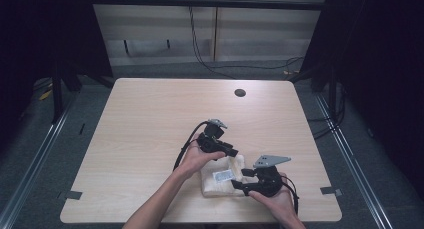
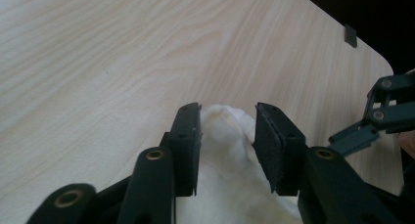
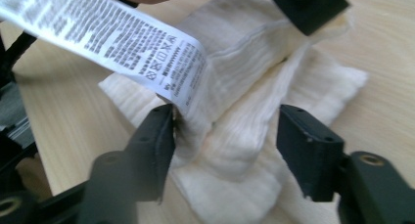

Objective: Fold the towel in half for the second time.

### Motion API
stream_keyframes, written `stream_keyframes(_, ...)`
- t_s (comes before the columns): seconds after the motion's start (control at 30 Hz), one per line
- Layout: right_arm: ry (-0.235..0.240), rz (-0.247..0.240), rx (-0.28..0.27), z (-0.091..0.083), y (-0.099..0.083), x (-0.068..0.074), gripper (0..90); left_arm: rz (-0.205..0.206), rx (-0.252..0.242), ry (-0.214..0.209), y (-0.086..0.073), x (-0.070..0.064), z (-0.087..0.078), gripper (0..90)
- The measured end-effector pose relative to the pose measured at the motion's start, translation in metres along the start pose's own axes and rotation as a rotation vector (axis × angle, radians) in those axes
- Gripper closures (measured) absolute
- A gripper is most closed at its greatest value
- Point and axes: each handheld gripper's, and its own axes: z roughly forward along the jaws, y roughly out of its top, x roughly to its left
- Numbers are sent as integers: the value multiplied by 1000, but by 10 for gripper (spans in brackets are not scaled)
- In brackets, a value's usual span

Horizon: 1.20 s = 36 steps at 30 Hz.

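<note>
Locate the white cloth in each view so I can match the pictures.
High view: the white cloth lies near the table's front edge, between both grippers.
Left gripper view: bottom centre, between the open jaws.
Right gripper view: centre, jaws open around it.
Shared landmark: the printed label on the cloth.

high view: the table (image 1: 150, 119) is evenly lit from above, its surroundings dark at both sides; shadows are soft and short. detail is low, slightly grainy. left gripper view: sharp wood grain, a bright washed-out patch at top left. right gripper view: the near jaws are blurred, the label (image 3: 122, 38) print soft and unreadable.
</note>
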Motion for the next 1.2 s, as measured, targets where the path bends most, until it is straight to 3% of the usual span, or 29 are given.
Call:
stream_keyframes(0.17, -27, 9, -31, -7, 0, -2, 317, -25, -39, 25, -1, 2, -8, 550)
stream_keyframes(0.47, -73, 36, -83, -21, 1, -5, 310, -8, -44, 59, -9, -1, -26, 500)
stream_keyframes(0.83, -183, 76, -148, -45, 9, -32, 348, 31, -57, 85, -28, -3, -51, 508)
stream_keyframes(1.0, -186, 82, -153, -46, 16, -40, 353, 30, -67, 106, -36, -2, -64, 488)
stream_keyframes(1.2, -168, 69, -181, -57, 28, -48, 355, 26, -78, 181, -52, 0, -100, 456)
